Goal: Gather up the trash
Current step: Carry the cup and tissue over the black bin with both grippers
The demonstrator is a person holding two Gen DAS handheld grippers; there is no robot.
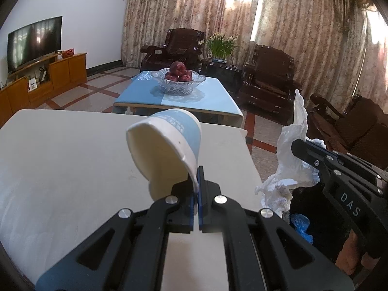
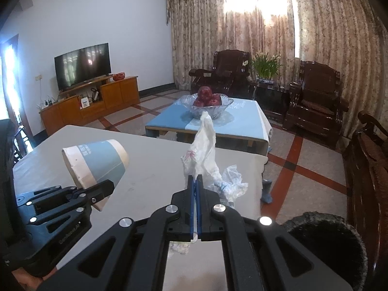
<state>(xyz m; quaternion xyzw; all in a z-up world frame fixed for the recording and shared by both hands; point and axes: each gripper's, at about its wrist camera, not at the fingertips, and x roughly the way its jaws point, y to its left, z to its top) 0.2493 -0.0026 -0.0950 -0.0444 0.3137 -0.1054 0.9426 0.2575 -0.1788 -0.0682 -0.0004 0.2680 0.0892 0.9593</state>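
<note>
A blue-and-white paper cup [image 1: 165, 145] hangs tipped on its side above the white table [image 1: 60, 157], its rim pinched flat between the clenched fingers of the left gripper [image 1: 197, 189]. Just to its right, the right gripper [image 2: 196, 189] is clamped on a crumpled white plastic bag [image 2: 206, 150], held up near the table's right edge. A black bin [image 2: 325, 249] sits below, right of the table. Beyond stands a blue-topped coffee table [image 2: 242, 118] bearing a glass bowl [image 2: 213, 109] of red apples [image 2: 207, 98].

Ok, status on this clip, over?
Left gripper shut on paper cup, lifted off table. Right gripper shut on crumpled plastic bag. Dark bin lower right, path open.
</note>
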